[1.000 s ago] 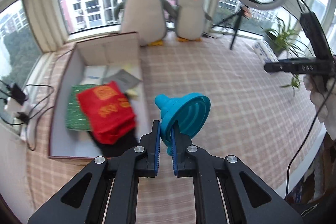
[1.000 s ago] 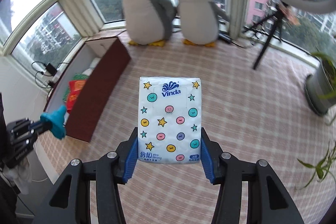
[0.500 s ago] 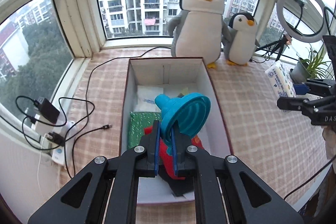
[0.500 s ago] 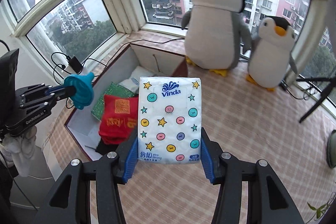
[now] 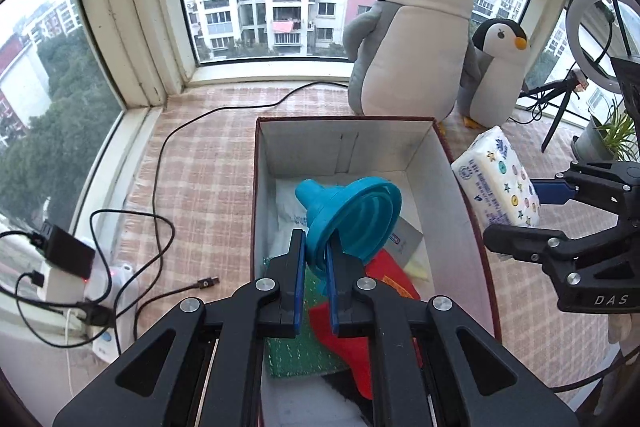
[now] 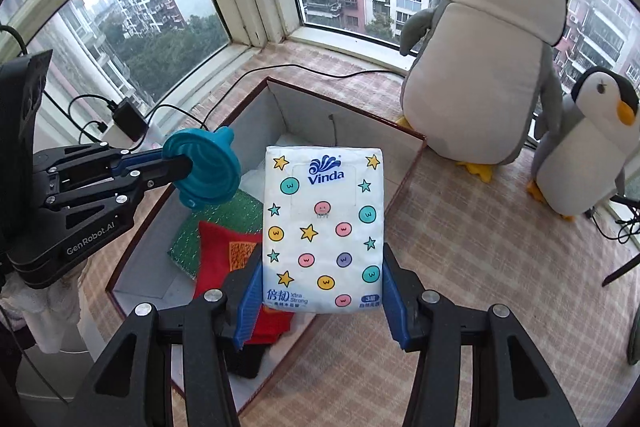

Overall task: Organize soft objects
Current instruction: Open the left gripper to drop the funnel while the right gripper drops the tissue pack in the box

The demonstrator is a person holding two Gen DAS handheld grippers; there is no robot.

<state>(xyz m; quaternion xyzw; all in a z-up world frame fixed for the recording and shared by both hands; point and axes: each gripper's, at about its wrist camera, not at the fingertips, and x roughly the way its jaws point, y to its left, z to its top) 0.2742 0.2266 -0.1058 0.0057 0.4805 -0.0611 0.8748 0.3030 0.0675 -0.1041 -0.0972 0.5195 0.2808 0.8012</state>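
The blue funnel [image 5: 352,217] is pinched by its rim between the nearly closed jaws of the left gripper [image 5: 316,267], and it hangs above the open box [image 5: 460,195], spout pointing away toward the window. From the right wrist view the same funnel [image 6: 208,171] sits over the left wall of the box [image 6: 384,123], clear of the contents below.

The tissue pack [image 6: 324,231], white with stars and smiley dots, is clamped by its two long sides between the blue pads of the right gripper [image 6: 322,291], jaws set about halfway apart to fit it. In the left wrist view the pack [image 5: 496,179] is beside the right wall of the box, just outside it and raised above the cloth.

Inside the box lie a red cloth item [image 6: 228,247] with gold print, a green glittery pad [image 6: 224,219] partly under it, a black item [image 6: 246,359] at the near end, and white and grey packets [image 5: 408,239] toward the far end.

The box rests on a checked cloth [image 5: 200,179] covering a window ledge. Behind it stand a large penguin toy [image 5: 412,39] and a small penguin toy [image 5: 496,71], side by side and touching. A black cable [image 5: 224,111] crosses the cloth to a power strip and charger [image 5: 66,255] at the left. A ring light on a tripod [image 5: 592,39] and a potted plant [image 5: 608,131] stand at the right.
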